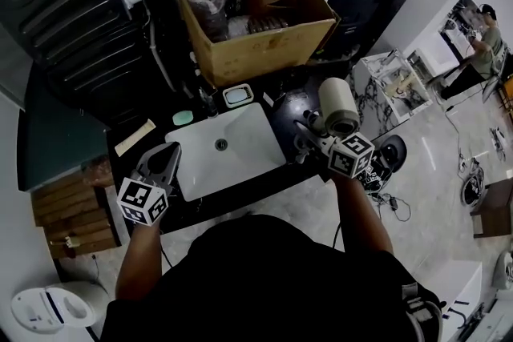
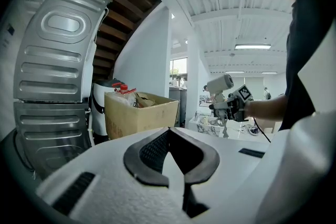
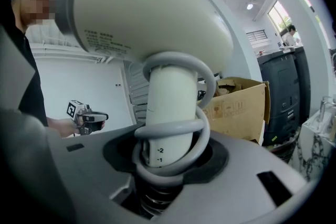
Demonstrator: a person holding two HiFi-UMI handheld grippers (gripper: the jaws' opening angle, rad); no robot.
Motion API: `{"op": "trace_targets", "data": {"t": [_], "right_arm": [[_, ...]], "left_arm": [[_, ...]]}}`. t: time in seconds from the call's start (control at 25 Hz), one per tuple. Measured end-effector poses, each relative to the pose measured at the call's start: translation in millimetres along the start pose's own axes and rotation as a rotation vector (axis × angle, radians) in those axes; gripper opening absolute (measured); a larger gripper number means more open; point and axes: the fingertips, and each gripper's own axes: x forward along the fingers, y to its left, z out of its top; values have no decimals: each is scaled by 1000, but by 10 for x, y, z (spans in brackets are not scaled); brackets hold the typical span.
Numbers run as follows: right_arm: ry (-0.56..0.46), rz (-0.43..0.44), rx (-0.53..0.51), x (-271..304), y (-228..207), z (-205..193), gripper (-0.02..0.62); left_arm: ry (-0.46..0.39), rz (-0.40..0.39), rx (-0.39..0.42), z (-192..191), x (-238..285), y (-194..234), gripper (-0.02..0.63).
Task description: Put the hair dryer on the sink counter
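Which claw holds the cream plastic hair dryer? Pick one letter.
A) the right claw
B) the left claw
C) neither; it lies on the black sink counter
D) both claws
A: the cream plastic hair dryer stands with its handle clamped in the right claw, grey cord wound round it; the left claw is shut on nothing.

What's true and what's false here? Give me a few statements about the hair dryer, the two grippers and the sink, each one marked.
The right gripper holds the hair dryer by its handle. True.
The hair dryer lies in the sink. False: it is held up in the air, beside the sink.
The left gripper grips a bottle. False: its jaws are together with nothing between them.
A grey cord is coiled round the dryer's handle. True.
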Motion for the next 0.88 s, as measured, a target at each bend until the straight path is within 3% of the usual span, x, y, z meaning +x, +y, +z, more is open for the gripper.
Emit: {"op": "trace_targets", "data": {"t": [0.88], "right_arm": [[33, 78, -3, 111, -290, -3, 193]], "left_arm": [[34, 72, -26, -76, 64, -150, 14]]}}
